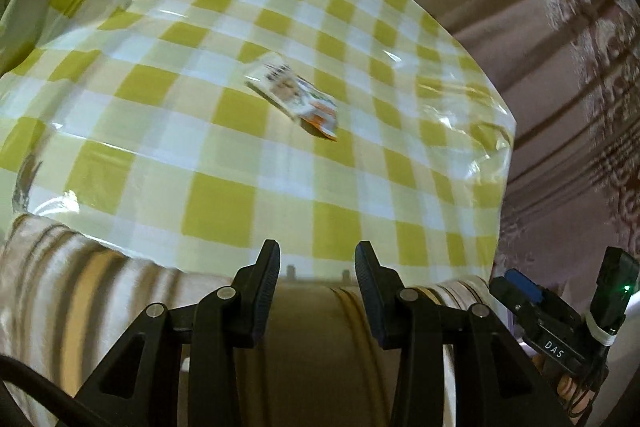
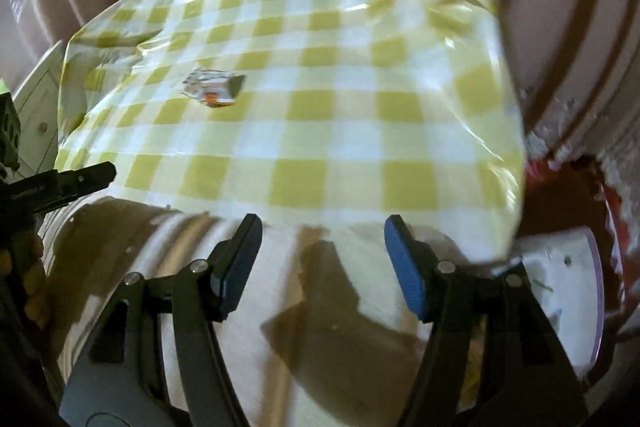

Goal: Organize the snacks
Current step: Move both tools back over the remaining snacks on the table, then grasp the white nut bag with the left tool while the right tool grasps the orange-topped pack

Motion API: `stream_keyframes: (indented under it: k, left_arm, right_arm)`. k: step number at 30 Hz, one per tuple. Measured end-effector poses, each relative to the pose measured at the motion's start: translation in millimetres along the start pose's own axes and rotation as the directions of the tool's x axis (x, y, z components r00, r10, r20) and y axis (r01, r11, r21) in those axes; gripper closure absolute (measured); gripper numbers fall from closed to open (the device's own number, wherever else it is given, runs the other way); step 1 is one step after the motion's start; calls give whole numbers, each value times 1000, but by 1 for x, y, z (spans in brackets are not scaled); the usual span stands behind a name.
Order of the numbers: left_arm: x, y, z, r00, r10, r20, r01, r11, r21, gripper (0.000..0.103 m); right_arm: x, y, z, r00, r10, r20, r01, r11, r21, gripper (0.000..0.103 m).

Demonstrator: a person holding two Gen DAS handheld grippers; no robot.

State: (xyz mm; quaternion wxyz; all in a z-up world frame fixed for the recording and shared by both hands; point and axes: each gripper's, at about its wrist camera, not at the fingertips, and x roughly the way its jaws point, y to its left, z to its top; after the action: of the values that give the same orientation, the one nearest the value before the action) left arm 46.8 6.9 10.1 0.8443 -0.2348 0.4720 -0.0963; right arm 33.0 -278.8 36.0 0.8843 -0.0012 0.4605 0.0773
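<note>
a lone snack packet [image 1: 294, 100], its print too blurred to read, lies mid-table on the checked tablecloth [image 1: 224, 203]; left gripper [image 1: 317, 259] and right gripper [image 2: 323, 233], marked "das", hover spread and empty at the near edge.

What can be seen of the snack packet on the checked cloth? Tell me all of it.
The snack packet is one small, flat, shiny wrapper, mostly white with orange at one end and blurred print. It lies alone and askew on the yellow-checked tablecloth, touched only by the cloth. Neither gripper reaches it.
</note>
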Motion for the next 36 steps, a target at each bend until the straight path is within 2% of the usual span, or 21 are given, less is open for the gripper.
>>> stream_keyframes:
  k: [7,13,20,26,30,36]
  left_arm:
    - [11,27,28,1000,24,8,-24,999,-27,60]
    - [31,40,62,999,48,14,-47,997,-55,56]
    - [58,55,104,993,92,70,-85,991,-102,46]
    - [81,58,130,991,102,89,-95,992,-81,44]
    - [94,55,144,990,91,109,-89,996,-31,42]
    - [117,54,153,992,87,91,-89,996,16,41]
  right_arm:
    - [30,51,36,1000,20,1,-20,998,-66,33]
    - [66,82,68,999,40,-12,-40,998,-46,33]
    - [110,102,105,999,49,-6,-49,999,0,33]
    - [144,116,126,997,66,-26,-66,998,-2,33]
    - [165,125,137,996,87,-32,-87,996,-7,33]
    - [196,130,144,994,88,-59,-89,996,-5,33]
